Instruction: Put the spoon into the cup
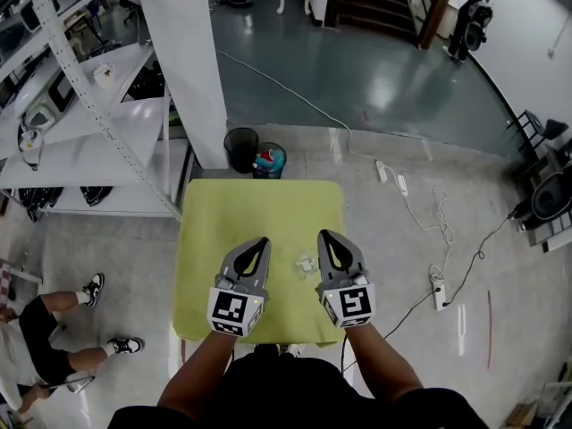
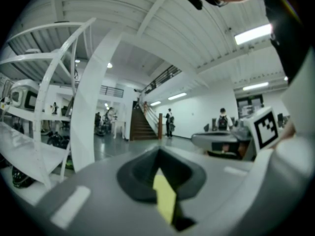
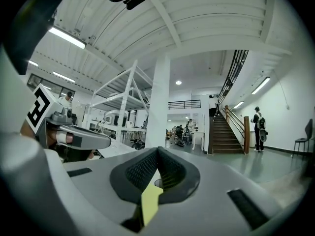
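Yellow-green surface [image 1: 268,206] holds a small pale clump [image 1: 307,263], presumably spoon and cup. It lies between your grippers, nearer your right gripper [image 1: 325,238] than your left gripper [image 1: 259,244]. Both jaws are pressed together, empty. The spoon's axis is too small to tell.

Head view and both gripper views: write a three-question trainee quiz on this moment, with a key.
1. True or false: the left hand-held gripper is gripping a spoon.
2. Pick one: the table surface is A red, B yellow-green, C black.
3. Fill in: in the head view, the small clear item on the table shows ___ the left hand-held gripper and the right hand-held gripper.

Key: 1 false, its jaws are together on nothing; 2 B; 3 between.
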Motion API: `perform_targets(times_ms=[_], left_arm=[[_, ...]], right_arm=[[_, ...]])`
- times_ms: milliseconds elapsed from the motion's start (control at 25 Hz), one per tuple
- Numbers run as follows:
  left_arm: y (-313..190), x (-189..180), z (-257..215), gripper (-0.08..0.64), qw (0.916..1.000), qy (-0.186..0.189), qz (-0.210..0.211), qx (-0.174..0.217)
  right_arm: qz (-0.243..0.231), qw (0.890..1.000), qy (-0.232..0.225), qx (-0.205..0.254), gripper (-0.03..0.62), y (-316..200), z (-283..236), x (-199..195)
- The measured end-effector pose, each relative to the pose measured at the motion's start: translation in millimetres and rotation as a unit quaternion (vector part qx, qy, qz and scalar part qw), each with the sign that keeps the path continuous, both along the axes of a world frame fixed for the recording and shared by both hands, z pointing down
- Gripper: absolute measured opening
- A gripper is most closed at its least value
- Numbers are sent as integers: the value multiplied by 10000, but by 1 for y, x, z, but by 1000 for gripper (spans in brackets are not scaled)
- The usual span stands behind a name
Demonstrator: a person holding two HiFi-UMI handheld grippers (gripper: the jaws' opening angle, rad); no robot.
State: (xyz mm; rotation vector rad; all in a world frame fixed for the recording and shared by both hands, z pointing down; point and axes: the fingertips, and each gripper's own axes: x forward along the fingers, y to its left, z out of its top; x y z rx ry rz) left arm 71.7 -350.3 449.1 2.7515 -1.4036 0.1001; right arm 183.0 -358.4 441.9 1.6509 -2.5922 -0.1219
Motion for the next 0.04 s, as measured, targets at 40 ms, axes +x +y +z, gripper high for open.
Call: perform_targets(times_ms=[40], left_arm=[[-1,0,0,5,10000,-5,2,7]], right_arm=[[15,10000,-16,37,6,1,-1,-1]])
